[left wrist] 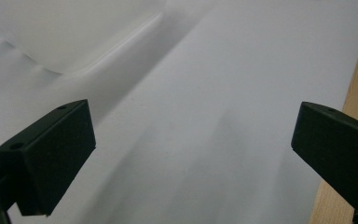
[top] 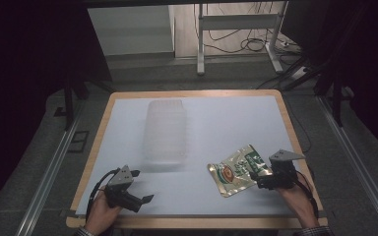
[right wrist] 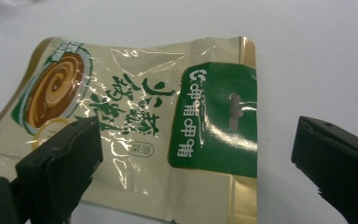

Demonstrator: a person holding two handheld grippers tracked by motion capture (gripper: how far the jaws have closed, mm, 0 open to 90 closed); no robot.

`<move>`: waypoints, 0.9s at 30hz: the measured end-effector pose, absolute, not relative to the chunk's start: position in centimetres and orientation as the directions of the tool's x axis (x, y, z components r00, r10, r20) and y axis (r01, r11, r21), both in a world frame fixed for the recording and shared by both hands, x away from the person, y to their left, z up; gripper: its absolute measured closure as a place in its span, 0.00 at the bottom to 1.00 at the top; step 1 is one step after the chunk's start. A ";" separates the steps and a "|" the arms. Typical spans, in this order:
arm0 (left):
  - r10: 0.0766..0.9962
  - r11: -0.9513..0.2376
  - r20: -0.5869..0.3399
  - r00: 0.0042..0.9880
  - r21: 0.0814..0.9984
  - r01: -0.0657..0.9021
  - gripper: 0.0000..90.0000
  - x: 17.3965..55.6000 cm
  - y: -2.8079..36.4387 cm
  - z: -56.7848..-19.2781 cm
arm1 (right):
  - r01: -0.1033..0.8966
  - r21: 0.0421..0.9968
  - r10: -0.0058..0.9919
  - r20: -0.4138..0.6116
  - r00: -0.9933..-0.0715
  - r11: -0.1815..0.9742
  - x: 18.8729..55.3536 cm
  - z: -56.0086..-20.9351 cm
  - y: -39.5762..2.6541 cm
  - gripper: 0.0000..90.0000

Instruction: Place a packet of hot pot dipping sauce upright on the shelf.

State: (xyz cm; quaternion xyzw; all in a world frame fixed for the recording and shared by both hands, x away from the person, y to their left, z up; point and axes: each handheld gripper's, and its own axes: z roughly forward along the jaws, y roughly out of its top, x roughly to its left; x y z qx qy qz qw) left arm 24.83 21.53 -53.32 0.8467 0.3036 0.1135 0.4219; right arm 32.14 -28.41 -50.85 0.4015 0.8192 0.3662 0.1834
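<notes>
A gold and green snack pouch (top: 235, 170) lies flat on the white table top, right of centre near the front. In the right gripper view the pouch (right wrist: 140, 116) lies close under the jaws, its green header between them. My right gripper (top: 257, 180) is open at the pouch's right edge, low over it. A clear plastic container (top: 165, 130) stands at the table's middle left. My left gripper (top: 141, 186) is open near the front left corner, just in front of the container, with nothing between its jaws. The container's edge (left wrist: 51, 46) is blurred in the left gripper view.
The white sheet (top: 216, 123) covers a wooden table with a raised light rim (top: 192, 93). Beyond the far edge stand a desk frame's legs (top: 200, 44) and loose cables on the floor. Metal rails (top: 49, 172) run along both sides.
</notes>
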 end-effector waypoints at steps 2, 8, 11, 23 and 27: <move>0.609 -0.460 -0.064 0.790 0.783 0.418 0.00 24.8 21.5 -53.3 | 0.525 0.742 0.790 -0.010 -0.613 0.417 32.5 -51.0 -28.3 0.04; 0.607 -0.465 -0.063 0.793 0.780 0.418 0.00 24.8 21.5 -53.4 | 0.535 0.733 0.780 0.010 -0.626 0.420 33.6 -51.3 -28.2 0.05; 0.607 -0.467 -0.062 0.793 0.779 0.418 0.00 24.8 21.5 -53.4 | 0.543 0.725 0.773 0.023 -0.634 0.423 34.2 -51.5 -28.1 0.05; 0.600 -0.478 -0.059 0.798 0.773 0.417 0.00 24.9 21.4 -53.4 | 0.578 0.697 0.741 0.099 -0.664 0.425 36.0 -52.1 -27.6 0.07; 0.601 -0.480 -0.057 0.797 0.772 0.417 0.00 24.9 21.4 -53.4 | 0.583 0.674 0.723 0.104 -0.683 0.454 36.1 -52.2 -27.1 0.08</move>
